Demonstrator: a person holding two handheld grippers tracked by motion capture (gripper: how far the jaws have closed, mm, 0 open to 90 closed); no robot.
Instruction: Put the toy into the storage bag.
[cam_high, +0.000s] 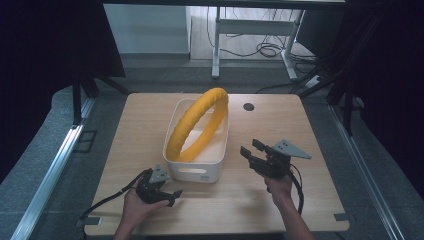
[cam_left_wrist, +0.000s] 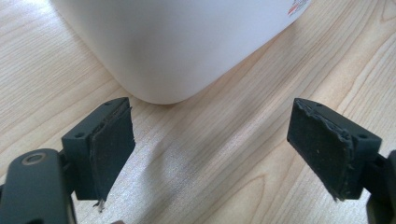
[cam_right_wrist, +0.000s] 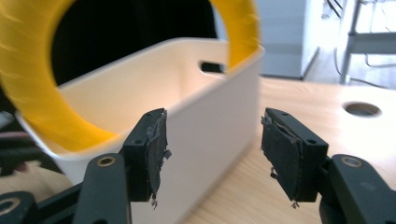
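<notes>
yellow ring (cam_high: 197, 125) in white bin (cam_high: 196, 170) | bin between left tongs (cam_high: 172, 196), right tongs (cam_high: 251, 148) | both spread

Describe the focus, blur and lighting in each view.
High view: dim and soft, dark at both sides, with the yellow ring and white bin lit. Left gripper view: jaws sharp, the bin's corner blurred, a soft shadow beneath it. Right gripper view: jaws sharp, the ring blurred.
</notes>
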